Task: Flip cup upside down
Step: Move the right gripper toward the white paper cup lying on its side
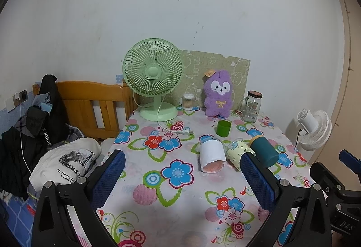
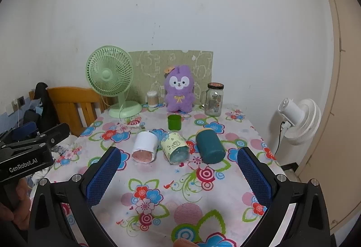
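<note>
Three cups lie on their sides in a row on the flowered tablecloth (image 2: 180, 190): a white cup (image 2: 145, 146) (image 1: 212, 155), a pale yellow patterned cup (image 2: 174, 147) (image 1: 238, 152), and a dark teal cup (image 2: 209, 146) (image 1: 264, 151). A small green cup (image 2: 174, 122) (image 1: 223, 127) stands upright behind them. My left gripper (image 1: 183, 166) is open and empty, in front of the cups. My right gripper (image 2: 178, 162) is open and empty, just short of the yellow cup.
At the table's back stand a green desk fan (image 2: 111, 80), a cotton swab jar (image 2: 152, 99), a purple plush toy (image 2: 179, 89) and a glass jar mug (image 2: 213, 99). A wooden bed frame (image 1: 90, 104) with clothes is left. A white fan (image 2: 297, 118) stands right.
</note>
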A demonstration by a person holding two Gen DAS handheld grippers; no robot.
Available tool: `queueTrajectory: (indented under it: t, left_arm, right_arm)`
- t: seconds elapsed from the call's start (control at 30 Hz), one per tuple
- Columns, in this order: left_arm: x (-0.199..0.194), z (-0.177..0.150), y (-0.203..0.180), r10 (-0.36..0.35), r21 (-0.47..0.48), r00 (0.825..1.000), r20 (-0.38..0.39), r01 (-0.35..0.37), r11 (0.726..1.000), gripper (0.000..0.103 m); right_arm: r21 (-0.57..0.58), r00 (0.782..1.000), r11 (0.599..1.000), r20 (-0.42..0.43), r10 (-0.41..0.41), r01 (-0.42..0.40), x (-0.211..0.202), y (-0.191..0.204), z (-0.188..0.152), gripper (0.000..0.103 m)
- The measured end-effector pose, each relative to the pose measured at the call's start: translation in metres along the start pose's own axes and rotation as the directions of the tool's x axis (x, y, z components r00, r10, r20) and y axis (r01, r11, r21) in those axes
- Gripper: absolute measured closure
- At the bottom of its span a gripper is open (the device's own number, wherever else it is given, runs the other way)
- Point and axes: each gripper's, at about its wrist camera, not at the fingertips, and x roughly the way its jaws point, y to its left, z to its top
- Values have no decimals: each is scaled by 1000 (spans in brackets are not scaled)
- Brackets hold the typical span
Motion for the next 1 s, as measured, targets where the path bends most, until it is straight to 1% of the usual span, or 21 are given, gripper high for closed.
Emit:
queueTrajectory:
  t: [0.3,0.43,0.57,0.77,0.9,1.0]
  left_arm:
    - [8,-3,7,6,-9,1000,-23,-6,1000,0]
    - [18,-6,10,8,-5,999,-51,-8,1000,0]
    - [33,-12,10,16,10,995,-95,-15,1000,0]
    - [53,-18,10,25,52,991,-131,-18,998,0]
    - [73,-21,12,46,74,986,-159,-35,997,0]
    - [88,-22,13,48,86,982,-183,-32,996,0]
  right_arm:
    - [-3,1000,1000,-28,2,-2,11,5,-4,0]
    - [-13,999,1000,-49,-4,4,20,6,-7,0]
    - [-17,997,1000,-78,-18,17,34,5,-10,0]
    - [-21,991,1000,-133,-9,6,56,5,-16,0]
    - [-30,986,1000,-164,3,-9,76,9,-14,0]
    - [-37,982,999,-187,17,-24,90,13,-11,0]
